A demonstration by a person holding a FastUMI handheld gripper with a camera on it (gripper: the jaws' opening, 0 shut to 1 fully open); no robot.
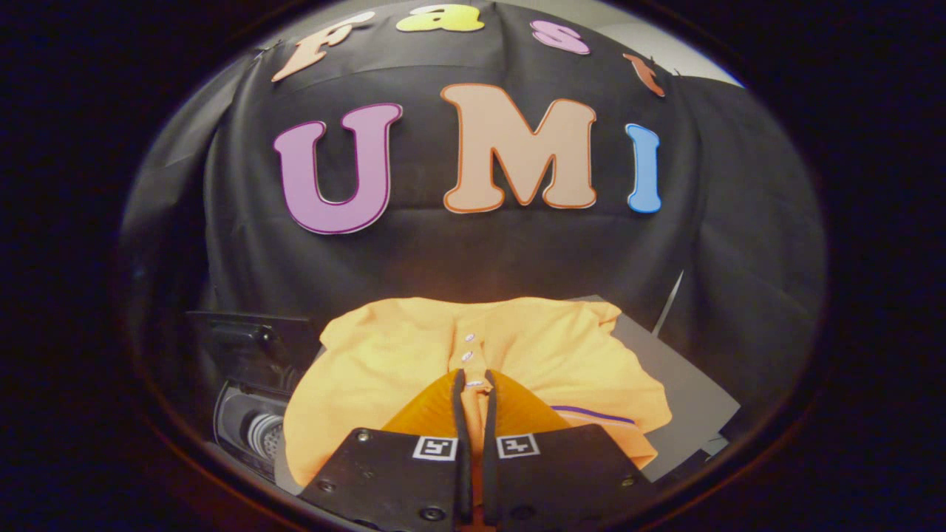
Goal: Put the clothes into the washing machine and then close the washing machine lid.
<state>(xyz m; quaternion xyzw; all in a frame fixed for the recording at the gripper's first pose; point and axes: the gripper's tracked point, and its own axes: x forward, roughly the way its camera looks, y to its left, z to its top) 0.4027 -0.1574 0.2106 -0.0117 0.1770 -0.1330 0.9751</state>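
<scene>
Shirt (399, 355) pinched in fingers (474, 388) (washer (247, 421) beside)

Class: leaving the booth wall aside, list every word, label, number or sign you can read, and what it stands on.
No readable words or numbers.
Gripper, shut on the orange shirt: two square black-and-white markers on it, a pattern, not text.
Orange shirt: plain, no print or label to read.
Washing machine: too dark to read anything.
</scene>
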